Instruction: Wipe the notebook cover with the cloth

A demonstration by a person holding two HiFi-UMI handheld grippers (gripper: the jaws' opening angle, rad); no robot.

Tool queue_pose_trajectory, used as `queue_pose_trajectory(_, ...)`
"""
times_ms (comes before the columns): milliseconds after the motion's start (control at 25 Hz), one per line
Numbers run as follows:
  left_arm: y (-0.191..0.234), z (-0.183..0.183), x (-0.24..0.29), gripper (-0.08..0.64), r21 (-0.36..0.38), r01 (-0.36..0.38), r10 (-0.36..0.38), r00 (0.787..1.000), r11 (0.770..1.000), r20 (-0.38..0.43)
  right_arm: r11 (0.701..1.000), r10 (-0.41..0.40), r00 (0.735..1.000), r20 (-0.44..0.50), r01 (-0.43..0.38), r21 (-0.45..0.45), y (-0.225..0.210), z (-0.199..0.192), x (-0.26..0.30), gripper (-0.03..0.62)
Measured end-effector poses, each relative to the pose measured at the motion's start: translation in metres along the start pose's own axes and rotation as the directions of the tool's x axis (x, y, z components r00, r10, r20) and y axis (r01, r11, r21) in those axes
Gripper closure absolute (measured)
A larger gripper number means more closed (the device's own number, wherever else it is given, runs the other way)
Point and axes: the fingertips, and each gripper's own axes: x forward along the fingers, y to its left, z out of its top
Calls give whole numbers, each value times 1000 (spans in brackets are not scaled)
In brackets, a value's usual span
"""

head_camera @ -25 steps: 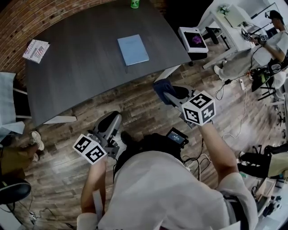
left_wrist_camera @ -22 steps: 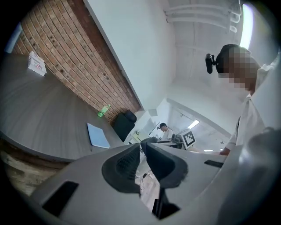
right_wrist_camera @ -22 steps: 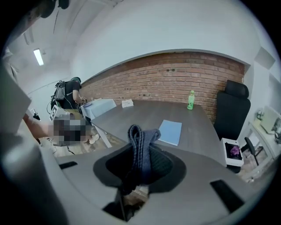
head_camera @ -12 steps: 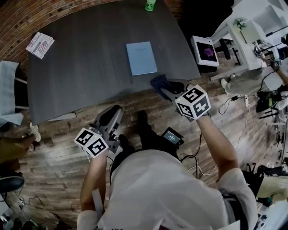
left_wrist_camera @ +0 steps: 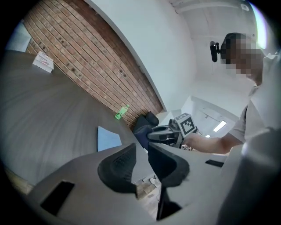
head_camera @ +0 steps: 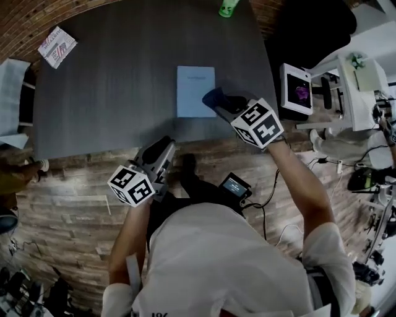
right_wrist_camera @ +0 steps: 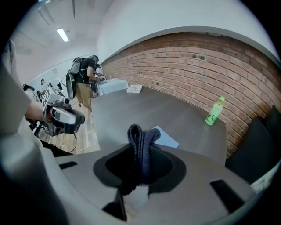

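A light blue notebook [head_camera: 195,91] lies flat on the dark grey table [head_camera: 111,93], near its front edge. My right gripper [head_camera: 216,101] is shut on a bunched dark blue cloth [head_camera: 212,98] and hangs over the table edge at the notebook's lower right corner. In the right gripper view the cloth [right_wrist_camera: 140,132] sticks up between the jaws, with the notebook [right_wrist_camera: 166,137] beyond. My left gripper [head_camera: 170,144] is below the table's front edge, over the floor. Its jaws [left_wrist_camera: 141,147] have just been opening; a narrow gap shows with nothing in it.
A green bottle [head_camera: 228,7] stands at the table's far edge. A printed paper [head_camera: 57,46] lies at the far left corner. A white desk with a tablet [head_camera: 297,88] stands to the right. Cables and a small device [head_camera: 236,186] lie on the wooden floor.
Both grippers have moved forward to the table. The right one, with the cloth, went from over the floor to the table edge beside the notebook. The left one neared the front edge.
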Motion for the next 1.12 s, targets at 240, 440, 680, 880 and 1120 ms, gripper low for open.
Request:
queue_pose_trajectory(240,14,-16,24,483,-6,-39,39,999,999,-29,993,33,996,-88,-43,-106,-18,10,41,488)
queue_pose_trajectory(440,22,-27,44,482,2,-11,11,997,1000,-75,979,24,986,-165,-56,-194,-19,20,76,488)
queue_pose_trajectory(680,32,-38,60,483,-16,25,-27,994,1000,-109,957,-19,964,-265,-59,-283,-31,21,109,488)
queue_pose_trajectory(880,40,-52,69,482,-40,39,-44,990,998,-131,928,-81,946,-314,-43,-371,-45,30,134,488)
queue_pose_trajectory(1120,43,-65,76,482,-74,46,-56,988,996,-142,876,-141,917,-373,-61,-479,-46,44,160,488)
